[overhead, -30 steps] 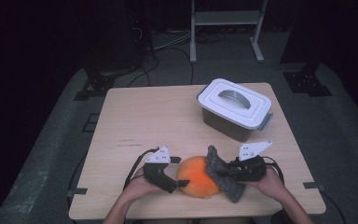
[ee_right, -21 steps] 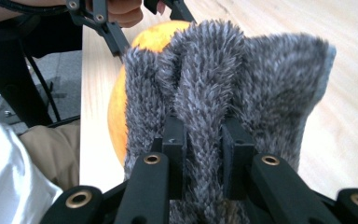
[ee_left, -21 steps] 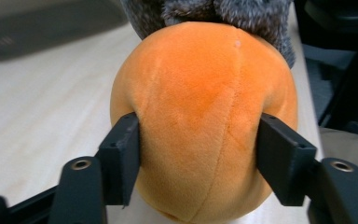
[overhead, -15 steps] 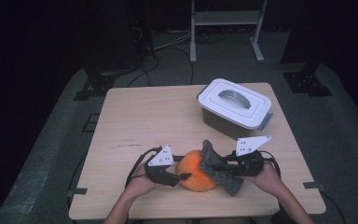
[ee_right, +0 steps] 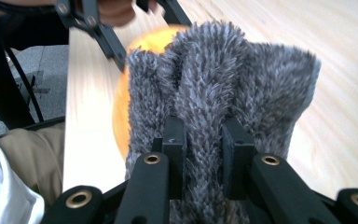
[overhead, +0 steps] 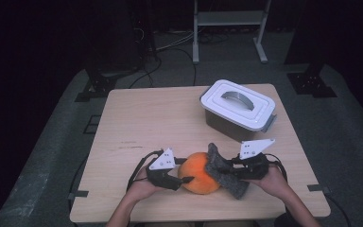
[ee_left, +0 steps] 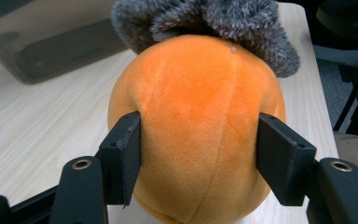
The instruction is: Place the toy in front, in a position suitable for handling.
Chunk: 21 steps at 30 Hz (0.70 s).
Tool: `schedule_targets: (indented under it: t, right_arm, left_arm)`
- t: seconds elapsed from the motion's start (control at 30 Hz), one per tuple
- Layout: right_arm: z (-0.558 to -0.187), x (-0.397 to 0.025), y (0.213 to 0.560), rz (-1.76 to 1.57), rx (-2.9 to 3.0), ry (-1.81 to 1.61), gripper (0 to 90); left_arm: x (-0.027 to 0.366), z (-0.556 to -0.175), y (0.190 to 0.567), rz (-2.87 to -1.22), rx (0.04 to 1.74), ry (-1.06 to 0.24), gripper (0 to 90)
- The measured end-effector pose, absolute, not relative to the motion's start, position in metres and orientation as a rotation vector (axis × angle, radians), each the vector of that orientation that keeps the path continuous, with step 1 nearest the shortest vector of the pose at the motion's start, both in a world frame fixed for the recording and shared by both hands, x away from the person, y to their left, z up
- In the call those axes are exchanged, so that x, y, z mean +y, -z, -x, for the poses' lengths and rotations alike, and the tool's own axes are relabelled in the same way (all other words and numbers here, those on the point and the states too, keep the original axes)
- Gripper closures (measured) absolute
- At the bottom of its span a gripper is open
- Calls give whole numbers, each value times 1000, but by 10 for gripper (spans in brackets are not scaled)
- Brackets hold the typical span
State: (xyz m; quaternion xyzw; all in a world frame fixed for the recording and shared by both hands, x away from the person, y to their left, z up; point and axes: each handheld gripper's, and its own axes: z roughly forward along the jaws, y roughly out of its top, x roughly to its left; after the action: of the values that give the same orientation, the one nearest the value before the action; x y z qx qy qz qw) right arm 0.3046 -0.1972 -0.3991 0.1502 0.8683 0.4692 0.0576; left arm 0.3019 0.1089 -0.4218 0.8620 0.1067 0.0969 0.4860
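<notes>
Jaws first: my left gripper [ee_left: 198, 154] stands wide, its two jaws pressed into opposite flanks of the orange plush ball [overhead: 199, 172], gripping it. That ball sits near the table's [overhead: 146, 123] front edge, well in front of the lidded white box [overhead: 238, 108]. My right gripper [ee_right: 203, 154] is nearly closed, pinching a ridge of the grey fuzzy cloth [overhead: 224, 170] that lies against the ball's right side. I judge the risk is slippage: soft plush could squirt from the wide grip, or the pinched fold could pull free if I tug.
</notes>
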Motion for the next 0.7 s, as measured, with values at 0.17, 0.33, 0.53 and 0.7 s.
schedule_targets:
  t: [0.17,0.33,0.53,0.7]
  right_arm:
    - [-307,-180,389,-390,2637,-1397,741]
    - [-311,-184,400,-426,2643,-1400,741]
    - [-312,-194,397,-460,2629,-1369,742]
    - [-307,-184,378,-376,2612,-1384,743]
  left_arm:
    - [107,-302,421,-2094,264,-230,317]
    - [112,-303,422,-2065,306,-187,183]
    - [105,-304,426,-2097,327,-214,308]
    - [102,-302,418,-2086,316,-229,377]
